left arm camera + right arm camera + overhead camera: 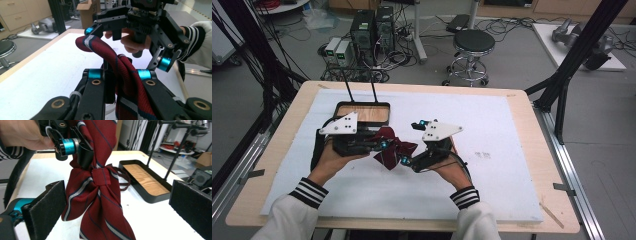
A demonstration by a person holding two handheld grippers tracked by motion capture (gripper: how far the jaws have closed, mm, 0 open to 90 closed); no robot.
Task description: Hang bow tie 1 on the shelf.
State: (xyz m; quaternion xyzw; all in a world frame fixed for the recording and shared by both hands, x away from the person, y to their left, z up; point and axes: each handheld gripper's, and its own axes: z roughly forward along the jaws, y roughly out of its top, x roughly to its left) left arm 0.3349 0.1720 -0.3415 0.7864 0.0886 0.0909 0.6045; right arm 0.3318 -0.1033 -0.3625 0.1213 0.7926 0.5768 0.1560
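White table [512,130]; striped bow tie [391,146] lengthwise between tongs

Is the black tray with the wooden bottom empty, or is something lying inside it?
Empty. The black tray shows only its bare wooden bottom; the red striped bow tie hangs outside it, clamped by the left gripper.

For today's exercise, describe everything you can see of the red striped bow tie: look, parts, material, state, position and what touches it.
The bow tie is dark red woven cloth with thin navy and pale grey stripes. A plain red band cinches its middle and a thin dark red strap loops out behind it. It hangs crumpled above the white table cover, near the black tray. The left gripper is shut on its upper folds. The right gripper stands open around it, pads apart from the cloth.
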